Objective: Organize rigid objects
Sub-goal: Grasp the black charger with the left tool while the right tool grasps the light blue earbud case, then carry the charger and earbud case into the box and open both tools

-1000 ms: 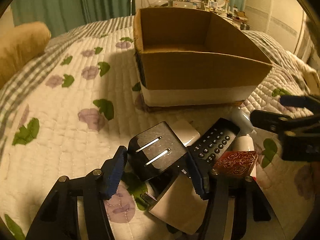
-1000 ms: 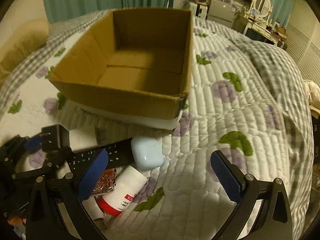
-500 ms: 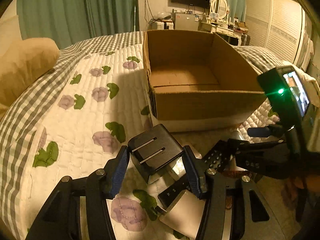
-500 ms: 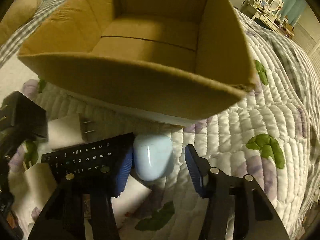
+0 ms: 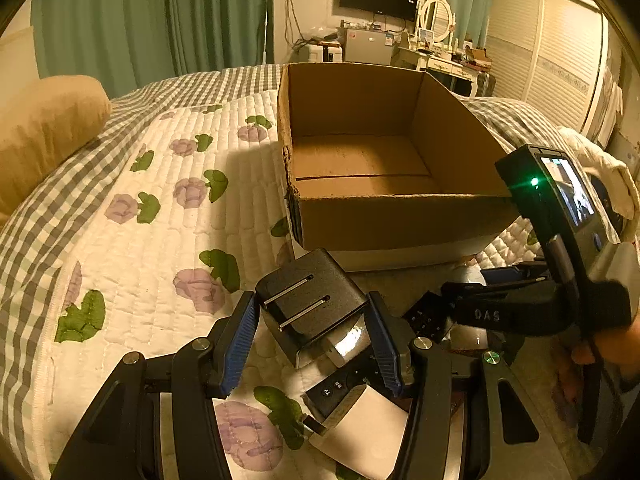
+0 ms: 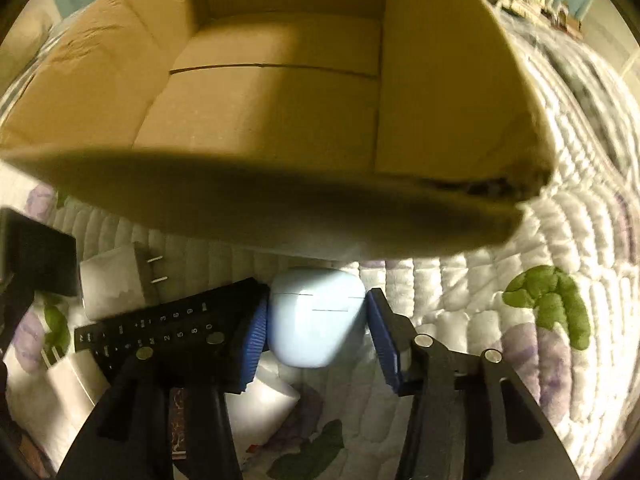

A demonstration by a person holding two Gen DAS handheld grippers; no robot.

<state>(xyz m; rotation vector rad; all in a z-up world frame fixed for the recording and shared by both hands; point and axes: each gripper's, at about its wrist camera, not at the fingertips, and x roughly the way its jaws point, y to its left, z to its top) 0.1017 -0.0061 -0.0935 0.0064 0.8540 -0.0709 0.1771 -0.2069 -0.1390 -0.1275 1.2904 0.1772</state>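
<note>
My left gripper (image 5: 312,342) is shut on a black plug adapter (image 5: 310,306) with two metal prongs and holds it above the quilt, just in front of the open cardboard box (image 5: 400,216). My right gripper (image 6: 318,332) is shut on a pale blue earbud case (image 6: 318,316) close to the box's near wall (image 6: 280,208). A black remote control (image 6: 168,330) lies left of the case. The remote also shows in the left wrist view (image 5: 344,388). The box looks empty inside.
A white plug adapter (image 6: 116,284) lies by the remote. A white bottle (image 6: 264,404) lies under my right gripper. A white block (image 5: 360,436) lies under my left gripper. A tan pillow (image 5: 44,128) sits far left. The floral quilt (image 5: 140,240) spreads to the left.
My left gripper has lifted the black adapter off the pile and moved it toward the box. My right gripper came down and closed around the blue earbud case.
</note>
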